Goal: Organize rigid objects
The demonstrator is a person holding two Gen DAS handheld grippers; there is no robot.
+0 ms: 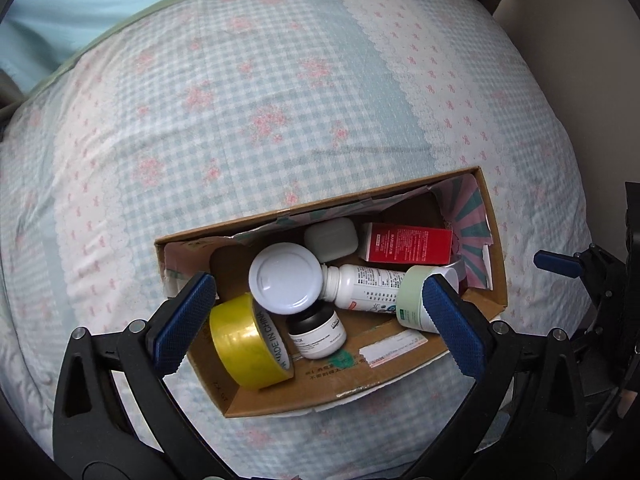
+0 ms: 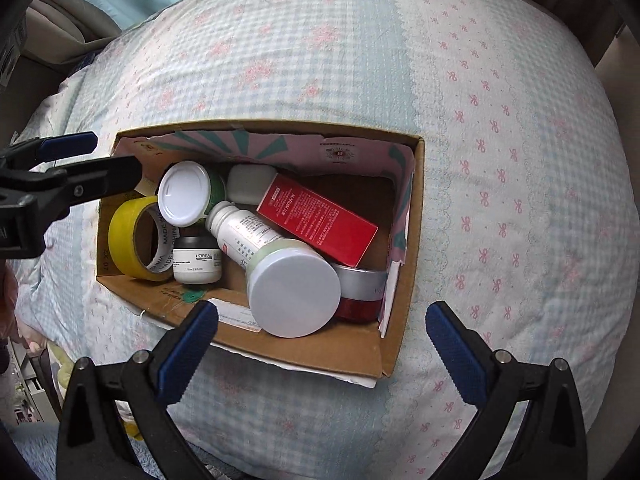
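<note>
A cardboard box (image 1: 496, 280) lies on the quilt and also shows in the right wrist view (image 2: 418, 240). It holds a yellow tape roll (image 1: 240, 340) (image 2: 128, 236), a white-lidded green jar (image 1: 285, 278) (image 2: 184, 192), a small L'Oreal jar (image 1: 318, 332) (image 2: 197, 260), a white bottle (image 1: 364, 286) (image 2: 240, 232), a red carton (image 1: 408, 243) (image 2: 316, 220), a pale green jar (image 1: 412, 296) (image 2: 294, 292), a grey case (image 1: 331, 238) (image 2: 248, 184) and a red and silver tin (image 2: 358, 292). My left gripper (image 1: 320, 300) is open and empty above the box. My right gripper (image 2: 322, 326) is open and empty at the box's near edge.
The box sits on a blue gingham quilt with pink flowers (image 1: 280, 100) (image 2: 500, 160). The right gripper shows at the right edge of the left wrist view (image 1: 560, 264). The left gripper reaches in from the left of the right wrist view (image 2: 80, 164).
</note>
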